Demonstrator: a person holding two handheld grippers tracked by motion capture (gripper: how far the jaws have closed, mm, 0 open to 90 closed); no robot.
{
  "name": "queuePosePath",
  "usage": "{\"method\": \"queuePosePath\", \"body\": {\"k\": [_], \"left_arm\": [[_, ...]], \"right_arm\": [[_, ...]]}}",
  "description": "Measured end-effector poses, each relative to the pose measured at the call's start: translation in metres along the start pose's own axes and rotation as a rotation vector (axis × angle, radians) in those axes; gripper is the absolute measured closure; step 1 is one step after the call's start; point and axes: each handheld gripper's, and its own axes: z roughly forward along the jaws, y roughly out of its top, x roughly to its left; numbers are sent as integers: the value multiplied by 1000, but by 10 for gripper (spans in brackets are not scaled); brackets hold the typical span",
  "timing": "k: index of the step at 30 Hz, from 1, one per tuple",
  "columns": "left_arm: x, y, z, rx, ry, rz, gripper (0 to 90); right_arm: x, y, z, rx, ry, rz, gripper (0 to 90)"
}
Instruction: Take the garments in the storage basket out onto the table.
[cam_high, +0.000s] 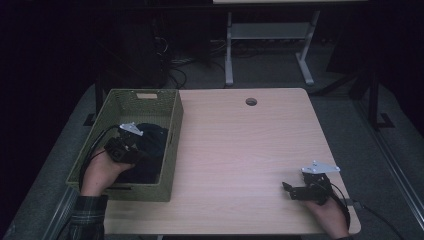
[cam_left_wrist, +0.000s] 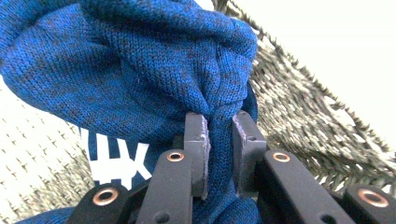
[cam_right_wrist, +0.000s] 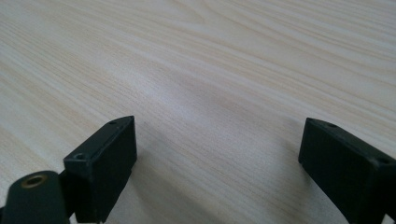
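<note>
1. So there's a green woven basket sitting on the left part of the wooden table, with its near-left corner hanging out past the table edge. It's got cut-out handle slots in its end walls

2. Inside the basket is a dark blue knit garment, bunched up and covering most of the bottom. In the left gripper view it's a proper blue knit with some white printed marks on one part, and the basket's woven wall shows behind it

3. The left gripper is down in the basket, held by the person's left hand, plaid sleeve coming in from the bottom edge. Its jaws are clenched on a gathered fold of the blue knit, the cloth squeezed into a narrow ridge between the two pads

4. The right gripper is well away from the basket, low over the bare near-right part of the table in the person's right hand. Its jaws are spread wide with just wood grain between them, grasping nothing

5. Far end of the table has a small round hole in the top
</note>
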Motion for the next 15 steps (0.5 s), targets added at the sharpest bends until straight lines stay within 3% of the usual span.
{"method": "queuePosePath", "body": {"k": [5,15], "left_arm": [[2,8,-9,13,3,6,786],[10,19,-28,-9,10,-13,790]], "right_arm": [[0,0,0,0,0,0,110],[0,0,0,0,1,-1,110]]}}
